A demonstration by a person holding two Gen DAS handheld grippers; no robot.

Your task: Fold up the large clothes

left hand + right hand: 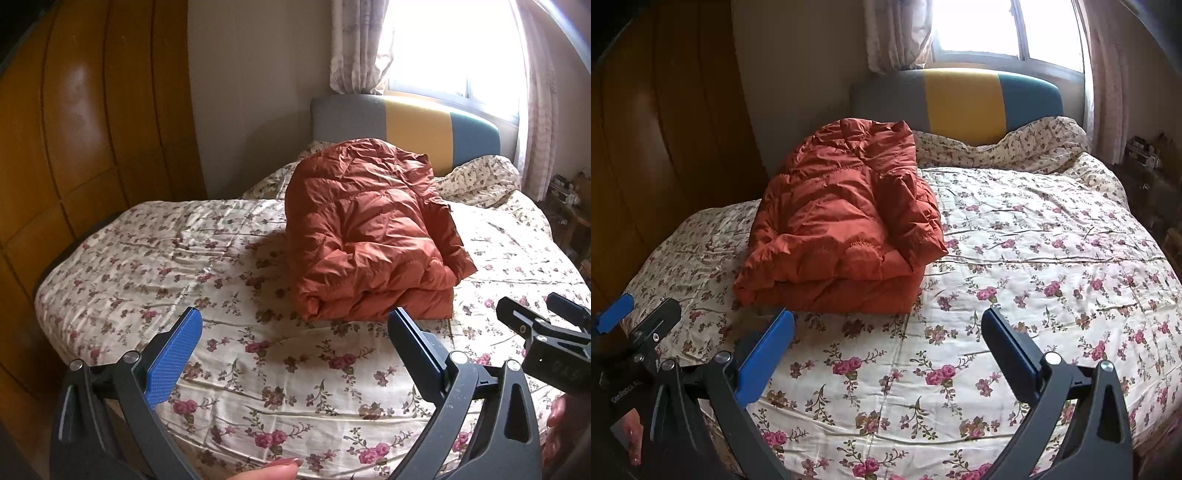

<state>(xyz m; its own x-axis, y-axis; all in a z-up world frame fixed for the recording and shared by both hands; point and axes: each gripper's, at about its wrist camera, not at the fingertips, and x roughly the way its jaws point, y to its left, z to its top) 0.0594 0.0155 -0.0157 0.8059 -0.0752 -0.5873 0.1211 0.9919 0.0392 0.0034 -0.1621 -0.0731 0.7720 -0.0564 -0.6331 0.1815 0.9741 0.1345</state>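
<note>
The rust-orange quilted puffer jacket (369, 236), crinkled and glossy, lies folded in a thick rectangular bundle on the floral cotton bedspread (258, 369), long axis running toward the striped padded headboard (406, 122), while my left fingers (295, 332) and right fingers (886, 332) gape wide, gripping nothing.
</note>
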